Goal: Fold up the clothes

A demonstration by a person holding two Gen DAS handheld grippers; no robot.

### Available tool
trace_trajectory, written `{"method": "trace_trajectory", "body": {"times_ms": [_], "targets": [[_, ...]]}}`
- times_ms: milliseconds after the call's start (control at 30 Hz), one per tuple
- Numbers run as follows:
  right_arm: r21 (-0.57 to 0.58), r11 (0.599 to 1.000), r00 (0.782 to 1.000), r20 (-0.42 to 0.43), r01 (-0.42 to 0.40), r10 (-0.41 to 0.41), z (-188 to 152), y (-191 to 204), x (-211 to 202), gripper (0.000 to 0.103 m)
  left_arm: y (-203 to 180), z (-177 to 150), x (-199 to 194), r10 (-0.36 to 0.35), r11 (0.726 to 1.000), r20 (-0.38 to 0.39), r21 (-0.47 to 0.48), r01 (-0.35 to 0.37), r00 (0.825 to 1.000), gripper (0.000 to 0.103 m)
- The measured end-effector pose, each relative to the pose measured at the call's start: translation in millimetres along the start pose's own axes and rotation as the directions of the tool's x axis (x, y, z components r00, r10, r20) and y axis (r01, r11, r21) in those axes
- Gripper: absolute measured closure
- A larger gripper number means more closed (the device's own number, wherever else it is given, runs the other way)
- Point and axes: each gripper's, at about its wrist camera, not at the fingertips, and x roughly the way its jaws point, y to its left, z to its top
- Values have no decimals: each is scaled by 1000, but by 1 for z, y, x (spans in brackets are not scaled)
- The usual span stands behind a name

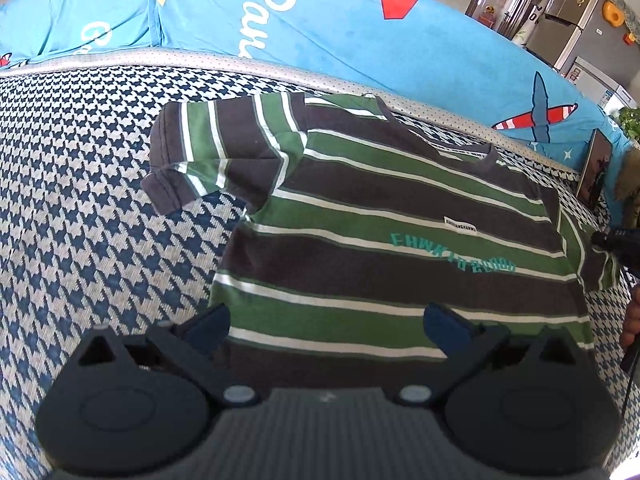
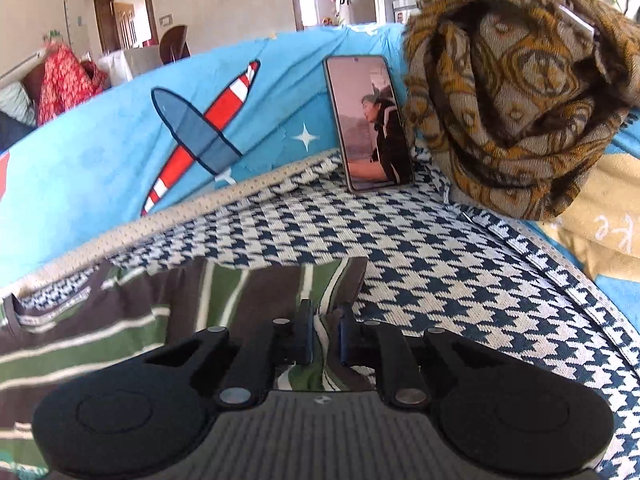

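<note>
A striped T-shirt lies flat on the houndstooth cushion, its collar toward the cushion's back edge. The left hand-held gripper hovers over the hem, fingers spread wide. The right hand-held gripper is clamped on the shirt's sleeve.

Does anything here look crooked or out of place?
The striped T-shirt lies mostly flat, but its far sleeve is crumpled and doubled over. A phone stands propped against the blue cushion, odd beside laundry.
</note>
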Motion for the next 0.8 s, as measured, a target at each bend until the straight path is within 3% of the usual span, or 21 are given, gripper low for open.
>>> {"method": "trace_trajectory", "body": {"times_ms": [167, 267, 367, 433, 533, 800], "targets": [[-181, 982, 984, 161, -49, 79, -2, 53, -39, 90, 5, 0, -1, 6, 1000, 5, -15, -6, 1000, 0], [-361, 928, 968, 182, -96, 171, -23, 93, -52, 90, 6, -1, -1, 8, 1000, 4, -19, -8, 1000, 0], [-510, 838, 958, 82, -196, 275, -52, 127, -51, 89, 6, -1, 0, 13, 1000, 6, -22, -13, 1000, 0], [-505, 818, 949, -5, -275, 316, -63, 139, -50, 88, 7, 0, 0, 18, 999, 11, -29, -18, 1000, 0], [-479, 781, 911, -119, -402, 396, -75, 149, -56, 86, 10, 2, -1, 28, 999, 14, -46, -27, 1000, 0], [-543, 714, 896, -231, -443, 379, -116, 172, -80, 77, 15, 8, -1, 60, 995, 22, -77, -59, 998, 0]]}}
